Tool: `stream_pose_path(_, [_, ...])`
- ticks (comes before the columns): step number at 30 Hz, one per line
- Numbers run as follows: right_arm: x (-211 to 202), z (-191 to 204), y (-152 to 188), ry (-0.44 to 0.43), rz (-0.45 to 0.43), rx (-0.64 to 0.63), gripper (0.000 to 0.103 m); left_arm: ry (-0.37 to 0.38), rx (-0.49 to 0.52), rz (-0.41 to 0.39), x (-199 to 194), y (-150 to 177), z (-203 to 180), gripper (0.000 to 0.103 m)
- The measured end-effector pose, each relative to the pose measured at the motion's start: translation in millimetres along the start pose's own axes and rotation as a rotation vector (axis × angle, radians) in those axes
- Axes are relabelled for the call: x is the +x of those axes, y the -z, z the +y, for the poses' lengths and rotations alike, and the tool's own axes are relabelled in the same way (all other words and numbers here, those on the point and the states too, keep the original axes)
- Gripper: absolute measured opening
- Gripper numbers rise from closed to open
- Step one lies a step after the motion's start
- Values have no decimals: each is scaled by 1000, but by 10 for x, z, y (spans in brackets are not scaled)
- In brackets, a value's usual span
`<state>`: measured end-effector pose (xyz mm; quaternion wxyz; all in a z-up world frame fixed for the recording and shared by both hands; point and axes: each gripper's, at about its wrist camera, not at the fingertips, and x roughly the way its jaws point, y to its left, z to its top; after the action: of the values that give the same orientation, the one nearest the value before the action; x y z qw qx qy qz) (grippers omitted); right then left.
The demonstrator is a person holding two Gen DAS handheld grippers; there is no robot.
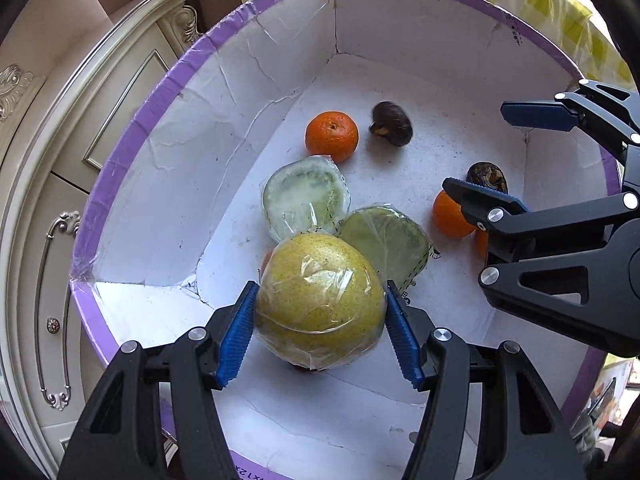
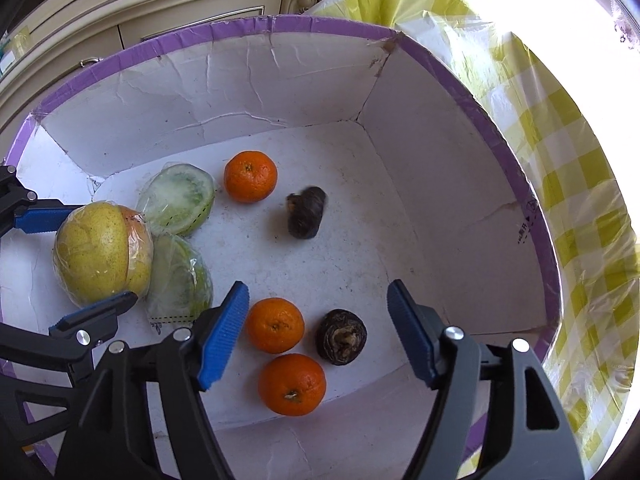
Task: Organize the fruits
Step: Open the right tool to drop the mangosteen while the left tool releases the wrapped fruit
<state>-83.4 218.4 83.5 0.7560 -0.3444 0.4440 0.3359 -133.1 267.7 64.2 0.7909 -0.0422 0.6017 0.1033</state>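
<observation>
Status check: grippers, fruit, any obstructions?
Left hand-held gripper shut on wrapped pear. Right hand-held gripper open, empty, over box. Nothing blocking.

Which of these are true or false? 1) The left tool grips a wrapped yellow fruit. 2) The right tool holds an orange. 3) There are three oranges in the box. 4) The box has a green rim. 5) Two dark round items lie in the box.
1) True: the left tool is closed on the wrapped yellow fruit.
2) False: the right tool is open, holding nothing.
3) True: three oranges.
4) False: the box rim is purple.
5) True: two dark round items.
</observation>
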Motion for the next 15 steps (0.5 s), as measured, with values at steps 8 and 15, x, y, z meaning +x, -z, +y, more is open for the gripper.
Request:
stream_pose_path(8, [-113, 19, 17, 27, -23, -1, 91, 99, -40, -13, -186, 32, 85, 60])
stream_pose_path(15, [-181, -93, 76, 40, -32, 29, 92, 130, -54, -95, -387, 142, 33, 90])
